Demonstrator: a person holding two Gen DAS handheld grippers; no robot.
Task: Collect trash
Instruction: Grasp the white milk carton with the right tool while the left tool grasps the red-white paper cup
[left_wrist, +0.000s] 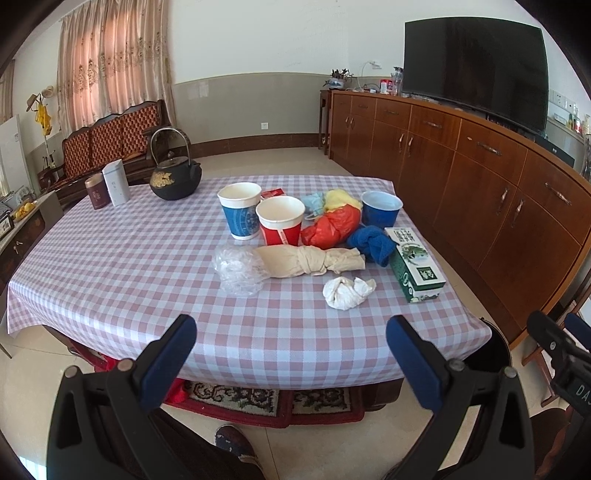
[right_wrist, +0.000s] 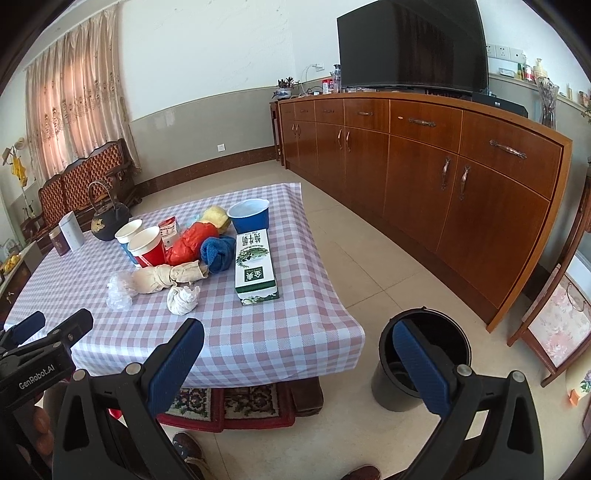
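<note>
Trash lies on the checked table (left_wrist: 110, 266) (right_wrist: 258, 332): a crumpled white tissue (left_wrist: 347, 291) (right_wrist: 181, 299), clear plastic wrap (left_wrist: 238, 269) (right_wrist: 118, 293), a knotted beige bag (left_wrist: 303, 260) (right_wrist: 162, 278), an orange bag (left_wrist: 330, 227) (right_wrist: 188, 242), a red paper cup (left_wrist: 280, 220) (right_wrist: 147, 245), a blue-patterned cup (left_wrist: 240, 210), a blue cup (left_wrist: 381, 208) (right_wrist: 249, 216) and a green-white carton (left_wrist: 415, 264) (right_wrist: 255, 264). A black bin (right_wrist: 421, 362) stands on the floor right of the table. My left gripper (left_wrist: 291, 332) and right gripper (right_wrist: 295, 332) hover open and empty before the table's near edge.
A black teapot (left_wrist: 175, 179), two tins (left_wrist: 109, 186) and a blue cloth (left_wrist: 371, 242) also sit on the table. A long wooden cabinet (right_wrist: 443, 177) with a TV (right_wrist: 410, 48) lines the right side. A rug (left_wrist: 258, 402) lies under the table; a person's shoe (left_wrist: 232, 441) shows below.
</note>
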